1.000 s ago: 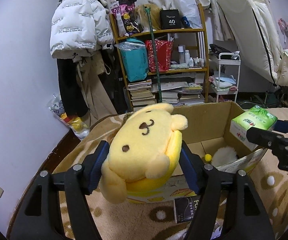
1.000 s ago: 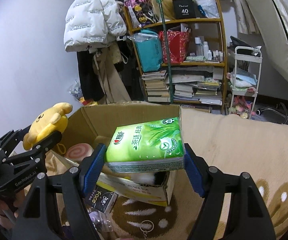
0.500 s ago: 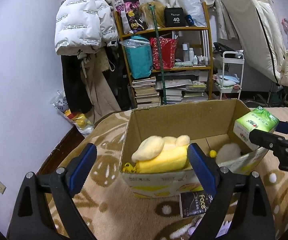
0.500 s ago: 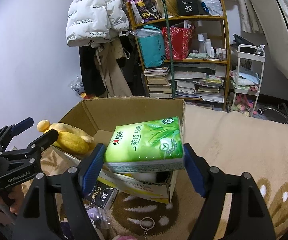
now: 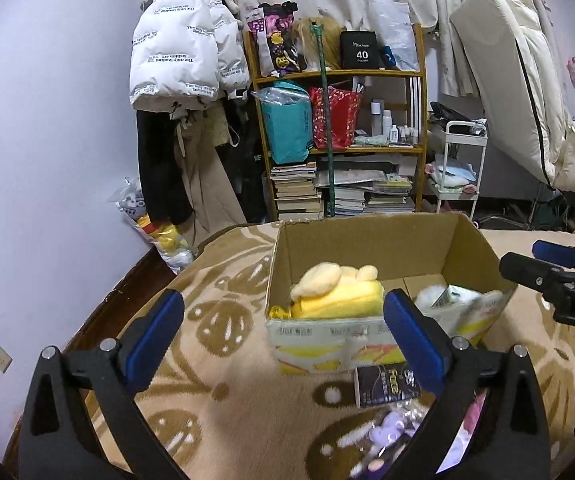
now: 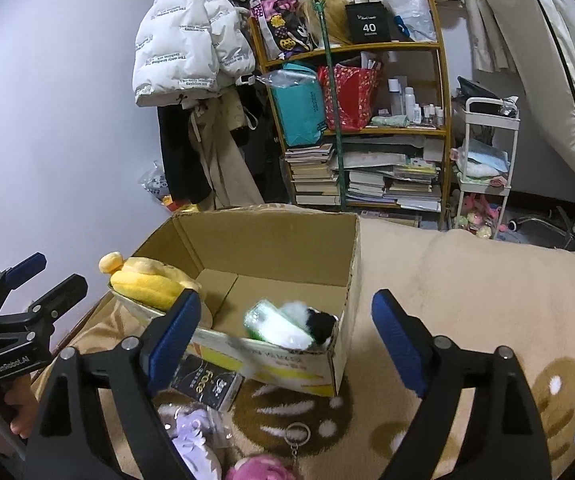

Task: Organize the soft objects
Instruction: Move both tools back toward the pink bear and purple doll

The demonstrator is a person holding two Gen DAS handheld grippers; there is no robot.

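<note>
An open cardboard box [image 5: 371, 240] [image 6: 271, 236] stands on the patterned blanket. A yellow plush dog [image 5: 337, 292] [image 6: 147, 278] lies in its left end. A green tissue pack [image 6: 273, 322] [image 5: 449, 296] lies in its right end against a white and black fluffy toy [image 6: 315, 320]. My left gripper [image 5: 283, 334] is open and empty, just in front of the box. My right gripper [image 6: 285, 336] is open and empty, above the box's near right corner.
A black "face" packet [image 5: 385, 386] [image 6: 207, 386], a purple plush [image 6: 193, 436], a pink plush [image 6: 259, 468] and a key ring [image 6: 297, 434] lie on the blanket in front of the box. A cluttered shelf [image 5: 339, 144] and white cart [image 5: 461, 164] stand behind.
My left gripper opened and dropped the yellow plush into the box, then drew back. My right gripper opened and the tissue pack fell into the box's right end.
</note>
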